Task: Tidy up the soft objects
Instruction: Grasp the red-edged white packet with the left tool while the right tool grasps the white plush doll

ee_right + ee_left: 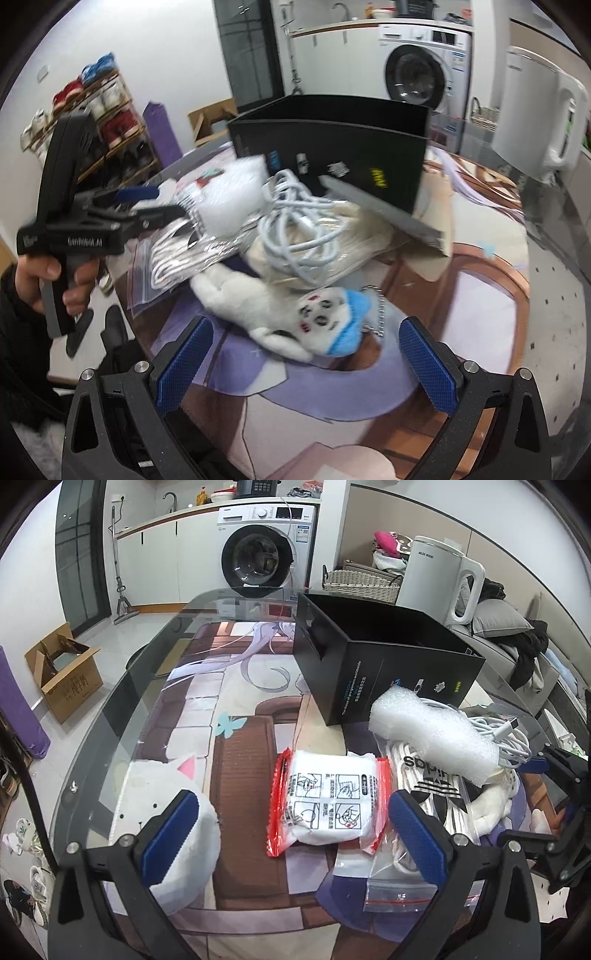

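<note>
Both grippers hover with jaws wide, empty: the left gripper (pixel 291 834) over a red-edged white packet (pixel 328 805) mid-tabletop, the right gripper (pixel 306 365) before a white plush toy (pixel 291 314) beside the black box (pixel 332 147).

On your left gripper's (pixel 162 210) black body you can read "GenRobot.AI". The white kettle (pixel 432 578) near the glass table's (pixel 122 716) far right edge says "AUX". The zip bag of white socks (pixel 432 786) shows the Adidas trefoil with part of its lettering. The print on the black box (pixel 388 672) and the cardboard box (pixel 70 679) is too small to read.
</note>
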Tool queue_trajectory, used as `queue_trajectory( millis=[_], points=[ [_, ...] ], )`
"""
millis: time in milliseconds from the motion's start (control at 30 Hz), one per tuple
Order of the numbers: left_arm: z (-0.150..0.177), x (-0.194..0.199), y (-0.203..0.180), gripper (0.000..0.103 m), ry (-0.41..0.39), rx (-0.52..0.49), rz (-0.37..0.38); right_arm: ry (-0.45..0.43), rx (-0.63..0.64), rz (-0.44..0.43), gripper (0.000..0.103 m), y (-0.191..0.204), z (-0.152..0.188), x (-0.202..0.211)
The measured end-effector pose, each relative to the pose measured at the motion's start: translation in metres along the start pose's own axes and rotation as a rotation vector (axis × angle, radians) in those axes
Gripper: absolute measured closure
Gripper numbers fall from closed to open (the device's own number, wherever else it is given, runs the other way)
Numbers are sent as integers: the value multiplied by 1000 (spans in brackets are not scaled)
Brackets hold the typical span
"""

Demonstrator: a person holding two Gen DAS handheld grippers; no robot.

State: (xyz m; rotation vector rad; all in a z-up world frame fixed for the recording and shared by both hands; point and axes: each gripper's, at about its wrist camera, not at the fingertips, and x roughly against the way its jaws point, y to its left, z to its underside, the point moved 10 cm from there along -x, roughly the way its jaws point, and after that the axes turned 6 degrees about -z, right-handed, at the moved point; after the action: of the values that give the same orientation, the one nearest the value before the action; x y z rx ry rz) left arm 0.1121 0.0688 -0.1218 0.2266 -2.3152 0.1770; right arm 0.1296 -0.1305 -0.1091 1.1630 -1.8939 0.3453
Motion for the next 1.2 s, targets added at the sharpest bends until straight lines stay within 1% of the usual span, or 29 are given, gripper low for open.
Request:
queue_trajectory(
  millis=[133,200,267,333,367,400,433,467,533,600,733,900,967,1200],
  points=[
    [1,-3,0,0,10,12,21,16,43,28,0,4,-4,-9],
    [1,-3,0,2,10,9,32,24,59,33,0,6,-6,-12],
    [1,-2,-2,8,5,11,53,26,77,27,0,10,-7,-15],
    [1,-1,-5,19,4,12,73,20,83,18,0,13,-9,-16],
    [1,-1,-7,23,3,10,82,12,82,13,2,13,-10,-15],
    [2,-1,-10,33,3,3,98,8,79,11,4,13,-11,-15],
    [2,0,-13,40,2,-9,100,7,83,22,9,11,-11,-14],
    [2,0,-14,41,2,-21,90,5,83,19,10,10,-11,-13],
    [3,0,-18,55,-4,-50,87,4,80,12,12,10,-10,-11],
    [3,1,-21,62,-5,-58,93,3,88,16,13,10,-10,-11],
    [3,2,-20,70,-5,-55,98,5,105,18,15,9,-4,-7],
    [1,6,-22,71,-16,-52,109,-7,97,26,15,4,1,3],
    [2,6,-22,71,-12,-53,116,-18,90,15,15,4,2,6],
    [3,7,-19,70,0,-36,113,-85,34,-116,15,11,-3,25]
  ],
)
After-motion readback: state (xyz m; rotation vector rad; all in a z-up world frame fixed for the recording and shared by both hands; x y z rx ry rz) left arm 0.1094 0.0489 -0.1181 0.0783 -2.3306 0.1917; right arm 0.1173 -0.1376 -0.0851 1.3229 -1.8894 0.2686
